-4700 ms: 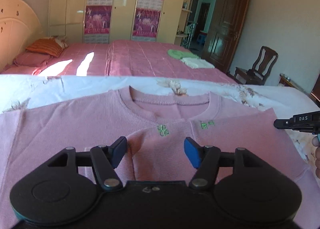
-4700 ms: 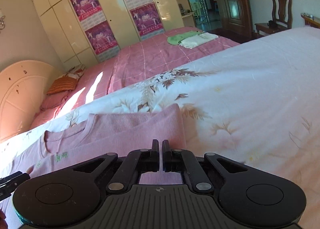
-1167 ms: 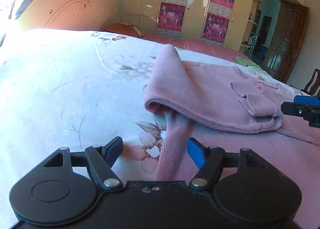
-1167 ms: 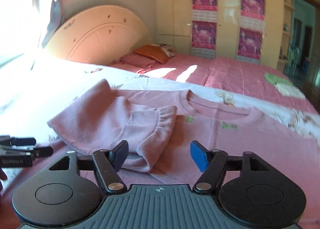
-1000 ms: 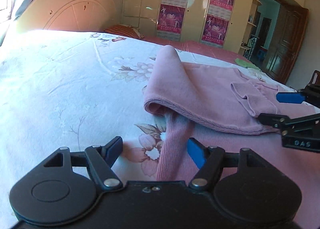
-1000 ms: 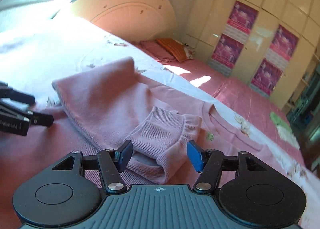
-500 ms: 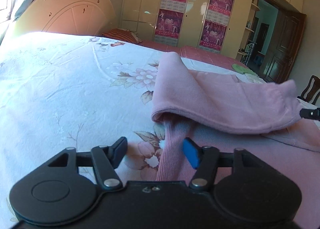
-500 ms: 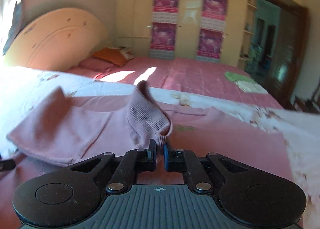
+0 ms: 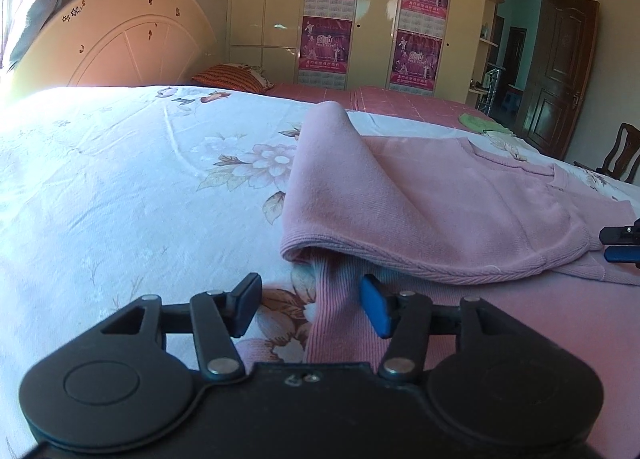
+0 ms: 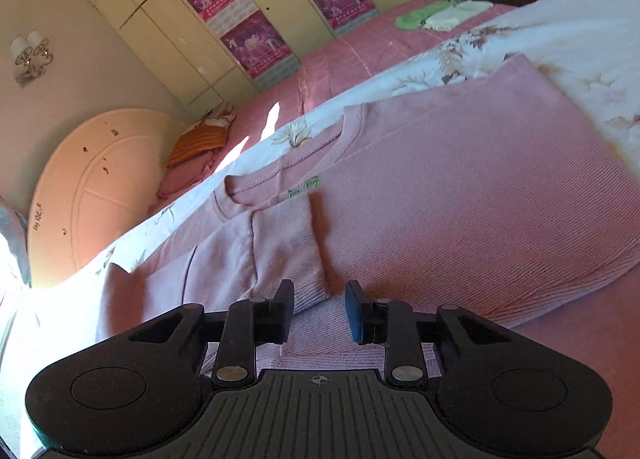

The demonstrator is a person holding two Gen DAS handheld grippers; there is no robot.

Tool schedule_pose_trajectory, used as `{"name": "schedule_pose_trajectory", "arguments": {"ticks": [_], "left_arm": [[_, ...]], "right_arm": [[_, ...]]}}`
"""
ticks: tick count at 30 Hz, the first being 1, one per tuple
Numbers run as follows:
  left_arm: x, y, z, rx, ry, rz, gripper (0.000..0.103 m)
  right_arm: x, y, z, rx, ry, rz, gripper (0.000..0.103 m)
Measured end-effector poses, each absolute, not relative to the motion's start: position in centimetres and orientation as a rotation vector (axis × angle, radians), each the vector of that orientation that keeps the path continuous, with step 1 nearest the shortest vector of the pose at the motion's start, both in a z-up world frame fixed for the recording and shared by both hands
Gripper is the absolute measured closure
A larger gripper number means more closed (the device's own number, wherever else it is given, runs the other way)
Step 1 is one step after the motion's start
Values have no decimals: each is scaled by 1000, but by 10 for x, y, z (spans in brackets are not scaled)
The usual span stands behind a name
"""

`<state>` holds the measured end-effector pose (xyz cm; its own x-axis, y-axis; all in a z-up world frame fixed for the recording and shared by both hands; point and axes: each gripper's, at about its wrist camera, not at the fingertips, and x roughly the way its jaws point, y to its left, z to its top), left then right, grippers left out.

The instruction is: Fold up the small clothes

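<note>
A: Where is the pink ribbed knit sweater (image 10: 460,195) seen?

B: Spread on the white floral bed sheet (image 9: 120,179), one sleeve (image 10: 280,255) folded across its chest.

A: And the jaws?

B: Left gripper (image 9: 310,305): spread, having just been opening, the sweater's edge between them, unpinched. Right gripper (image 10: 318,313): just opened, parted above the cuff.

Home bedroom: beds (image 9: 120,179), wardrobe (image 9: 360,19)
</note>
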<state>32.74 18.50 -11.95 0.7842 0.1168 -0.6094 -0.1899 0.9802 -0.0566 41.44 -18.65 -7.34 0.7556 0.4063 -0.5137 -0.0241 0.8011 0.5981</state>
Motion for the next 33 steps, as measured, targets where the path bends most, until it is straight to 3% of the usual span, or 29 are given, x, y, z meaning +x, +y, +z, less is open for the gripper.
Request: {"name": "schedule_pose_trajectory", "arguments": {"ticks": [6, 7, 8, 10, 16, 21, 29, 33], "left_arm": [[327, 187, -118, -124, 654, 169, 46], [328, 187, -117, -120, 655, 166, 48], [330, 187, -116, -120, 654, 157, 50], [331, 189, -113, -132, 638, 159, 54], [338, 190, -116, -126, 647, 177, 54], [337, 188, -113, -125, 613, 142, 59], [345, 191, -116, -142, 649, 123, 88], [346, 199, -117, -185, 654, 128, 87]], "right_arm": [[422, -169, -75, 612, 688, 281, 76], [425, -167, -74, 590, 686, 278, 83], [427, -164, -70, 570, 682, 280, 98], [424, -161, -59, 529, 644, 303, 98], [392, -182, -18, 461, 446, 265, 99], [395, -203, -48, 469, 556, 190, 99], [381, -200, -50, 449, 536, 180, 99], [380, -204, -52, 426, 556, 169, 99]]}}
